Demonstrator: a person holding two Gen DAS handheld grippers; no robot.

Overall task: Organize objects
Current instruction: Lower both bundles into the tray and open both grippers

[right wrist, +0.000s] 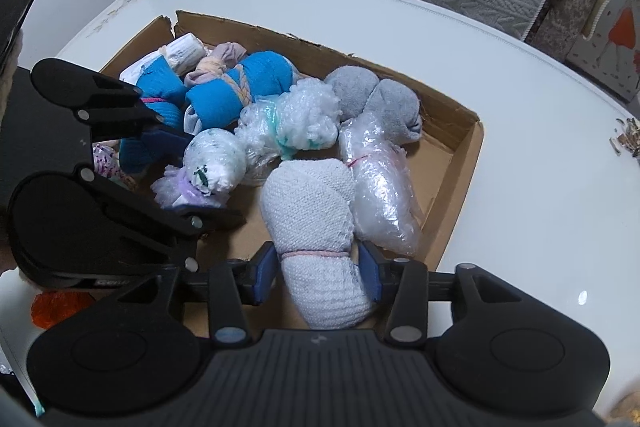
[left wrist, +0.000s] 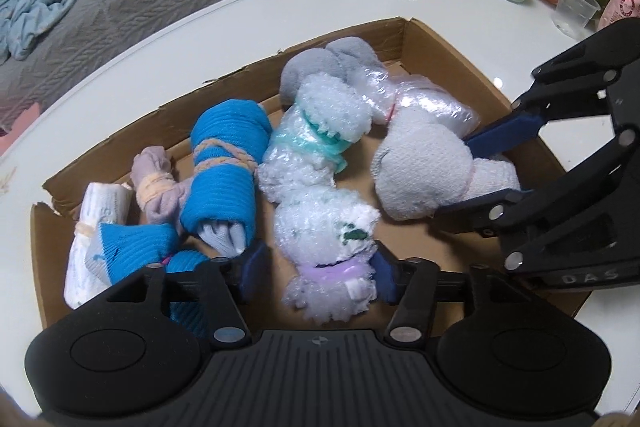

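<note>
a shallow cardboard box (left wrist: 436, 39) on a white table (left wrist: 280, 11) is seen packed with tied bundles. the left gripper (left wrist: 316, 267) is held apart around a bubble-wrap bundle (left wrist: 332, 239), its pads not pressing. the right gripper (right wrist: 318, 267) is spread beside a white knit bundle (right wrist: 312, 203), 2 pads flanking it loosely.

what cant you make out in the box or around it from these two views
- Left wrist view: the near end of the bubble-wrap bundle hides behind the left gripper.
- Right wrist view: the white knit bundle has its lower end behind the right gripper.
- Right wrist view: the orange thing at the left is mostly covered, unidentifiable.
- Left wrist view: the pink packet is cut by the edge.
</note>
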